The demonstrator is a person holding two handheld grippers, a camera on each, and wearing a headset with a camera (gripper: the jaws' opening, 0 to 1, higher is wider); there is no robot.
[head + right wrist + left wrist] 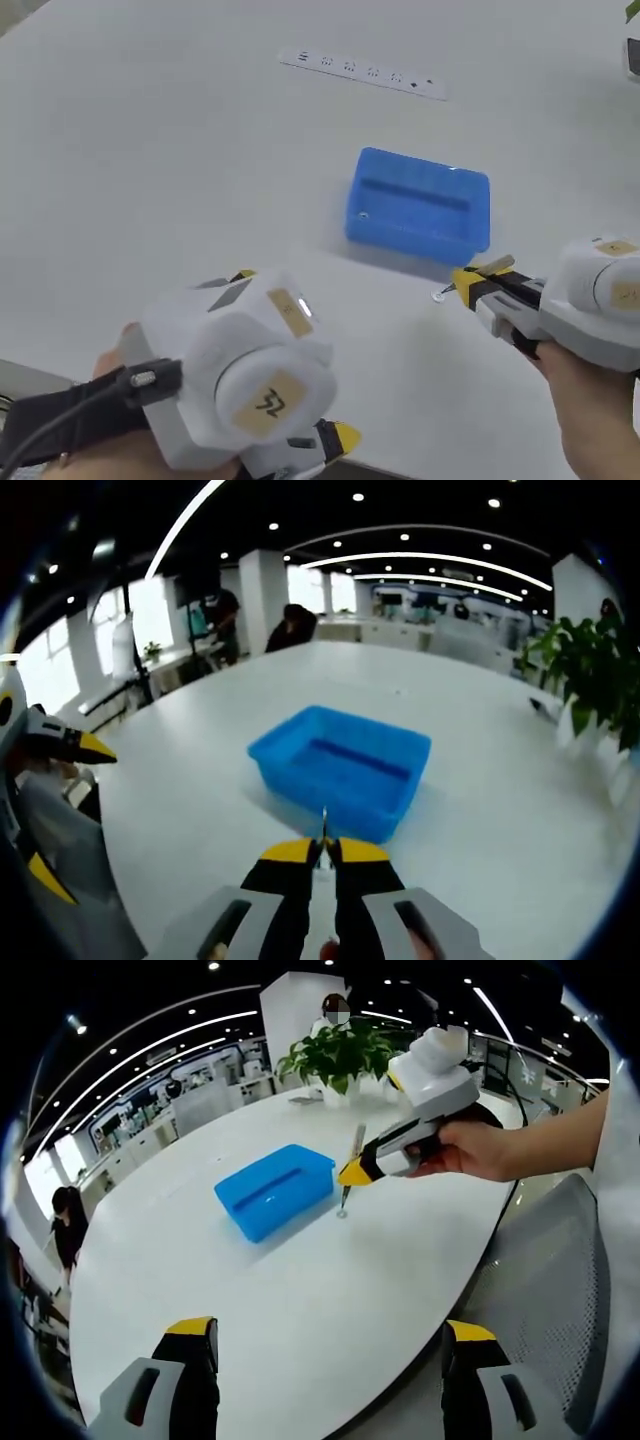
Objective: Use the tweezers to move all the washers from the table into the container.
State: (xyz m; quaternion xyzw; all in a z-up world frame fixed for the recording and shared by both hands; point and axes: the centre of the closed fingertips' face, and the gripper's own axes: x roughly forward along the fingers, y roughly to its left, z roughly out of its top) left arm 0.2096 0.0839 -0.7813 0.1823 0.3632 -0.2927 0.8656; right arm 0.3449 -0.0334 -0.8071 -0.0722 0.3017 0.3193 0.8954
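In the head view, a blue container (420, 205) sits right of centre on the white counter (150, 170), with a white power strip (365, 75) lying beyond it near the top of the frame. The left tongs (292, 355) fill the lower left, held in a hand (110, 365), with the two yellow-tipped jaws spread far apart. From the right edge the right tongs (472, 283) reach in, gripped by the other hand (580, 400). Their jaws are pressed together on a pair of tweezers (455, 288). The tweezer tip meets a small washer (438, 296) on the counter just below the container's lower right corner. Whether the tip has hold of it is too small to tell.

In the left gripper view, the view's own jaws rise at the lower left and lower right, wide apart, with only bare counter between them. The container lies above centre, a little left. The right tongs come in from the upper right, slanting the tweezers down onto the washer (342, 1215), which lies on the counter just right of the container. A potted plant (340, 1055) stands at the counter's far edge.

In the right gripper view, the jaws at bottom centre are clamped on the tweezers (323, 825), whose thin tip points up at the container's near wall. The left tongs show at the left edge.
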